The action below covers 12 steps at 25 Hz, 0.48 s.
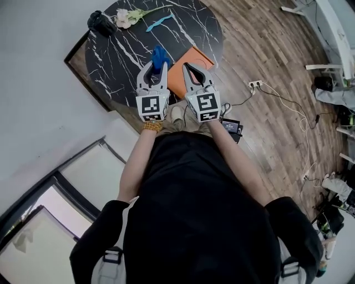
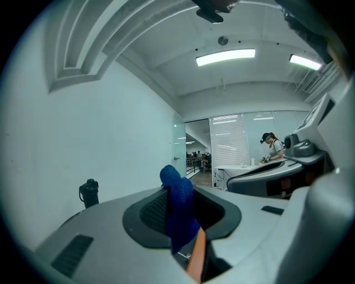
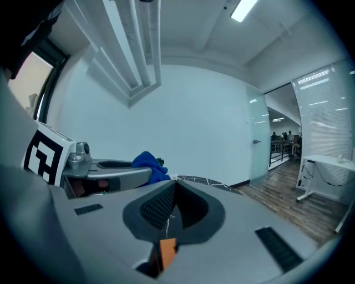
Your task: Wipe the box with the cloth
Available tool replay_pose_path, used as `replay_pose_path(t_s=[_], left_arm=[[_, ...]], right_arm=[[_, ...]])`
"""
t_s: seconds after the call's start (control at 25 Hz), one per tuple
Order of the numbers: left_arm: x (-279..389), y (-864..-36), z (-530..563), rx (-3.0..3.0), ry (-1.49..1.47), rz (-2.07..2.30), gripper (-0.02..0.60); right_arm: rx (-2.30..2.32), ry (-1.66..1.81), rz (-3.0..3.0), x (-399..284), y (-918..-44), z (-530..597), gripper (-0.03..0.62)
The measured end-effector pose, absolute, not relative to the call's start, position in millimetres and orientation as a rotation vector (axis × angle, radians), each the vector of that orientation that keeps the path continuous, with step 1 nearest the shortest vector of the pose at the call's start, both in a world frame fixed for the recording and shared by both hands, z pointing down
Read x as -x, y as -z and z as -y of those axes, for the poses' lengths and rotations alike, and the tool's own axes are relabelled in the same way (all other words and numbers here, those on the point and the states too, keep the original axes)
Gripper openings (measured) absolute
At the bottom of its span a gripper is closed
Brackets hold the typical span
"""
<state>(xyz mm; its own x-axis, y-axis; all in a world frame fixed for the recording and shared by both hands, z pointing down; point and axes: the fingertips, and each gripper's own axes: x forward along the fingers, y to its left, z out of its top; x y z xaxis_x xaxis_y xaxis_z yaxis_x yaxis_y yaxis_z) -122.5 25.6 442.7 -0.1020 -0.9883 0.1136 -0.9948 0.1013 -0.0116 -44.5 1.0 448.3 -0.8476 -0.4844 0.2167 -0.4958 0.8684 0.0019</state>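
Black marble surface (image 1: 188, 25) at 12 o'clock, wood floor (image 1: 266, 55) at 2; left gripper (image 1: 156, 67) clamped on cloth (image 1: 160, 55), right gripper (image 3: 175, 188) with fingers (image 3: 155, 206) together.

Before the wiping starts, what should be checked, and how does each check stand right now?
1. Cloth gripped: ok. The left gripper is shut on it.
2. Right gripper free: ok. Its jaws are together with nothing between them.
3. Box within reach: ok. It lies on the table, right by the gripper tips.
4. Cloth touching box: cannot tell.
5. Box steadied: not ok. Nothing grips it.
6. Clutter away from box: ok. The flower lies at the table's far edge.
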Motion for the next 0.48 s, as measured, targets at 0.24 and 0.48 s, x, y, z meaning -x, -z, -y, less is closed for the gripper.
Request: replay_pose_path(t_s=[0.24, 0.48], left_arm=[[117.8, -445.2, -34.2, -2.065, -0.174, 2.263, 0.103], [115.1, -456.1, -45.0, -2.052, -0.186, 2.257, 0.103]], right_arm=[[-0.692, -0.107, 2.830, 49.8, -457.6, -17.7, 0.005], [-0.679, -0.098, 2.816, 45.0, -463.2, -30.0, 0.005]])
